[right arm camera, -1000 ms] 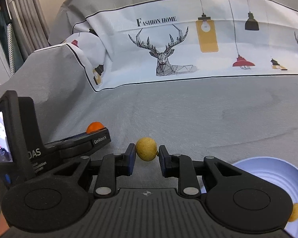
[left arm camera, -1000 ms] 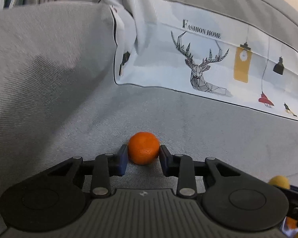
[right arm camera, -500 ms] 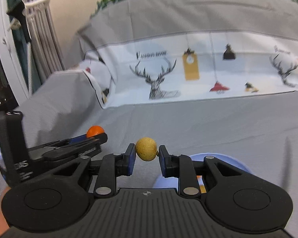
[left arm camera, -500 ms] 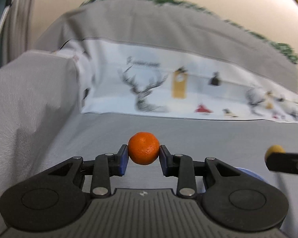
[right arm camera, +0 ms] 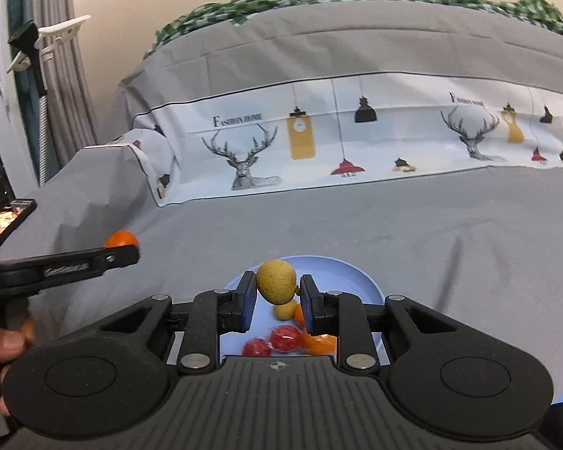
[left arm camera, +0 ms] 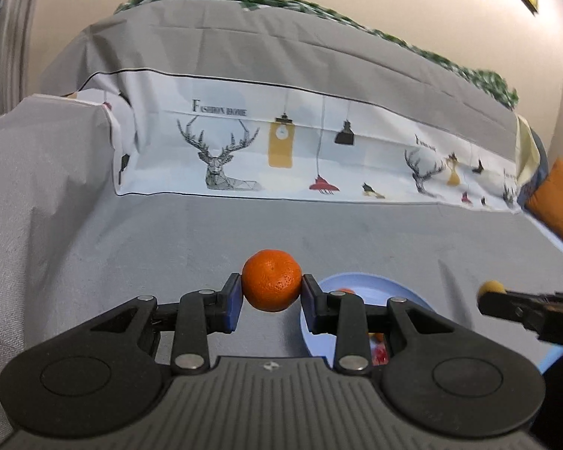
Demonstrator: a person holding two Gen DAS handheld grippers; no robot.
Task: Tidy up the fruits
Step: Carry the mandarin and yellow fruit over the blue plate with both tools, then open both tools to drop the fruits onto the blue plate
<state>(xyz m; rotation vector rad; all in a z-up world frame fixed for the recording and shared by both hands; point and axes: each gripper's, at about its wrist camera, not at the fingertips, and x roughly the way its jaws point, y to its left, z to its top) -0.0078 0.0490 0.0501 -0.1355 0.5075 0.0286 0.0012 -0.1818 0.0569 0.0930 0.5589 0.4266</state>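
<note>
My left gripper is shut on an orange tangerine and holds it above the grey sofa seat, just left of a light blue plate. My right gripper is shut on a small tan-yellow round fruit and holds it over the blue plate. The plate holds red fruits, an orange fruit and a small yellow fruit. The left gripper with its tangerine shows at the left of the right wrist view.
The sofa is draped in a grey cover with a white deer-print band along the backrest. An orange cushion lies at the far right. A curtain and window frame stand at the left.
Both grippers have lifted their fruits off the sofa seat and moved toward the blue plate. The right gripper's fruit now hangs over the plate.
</note>
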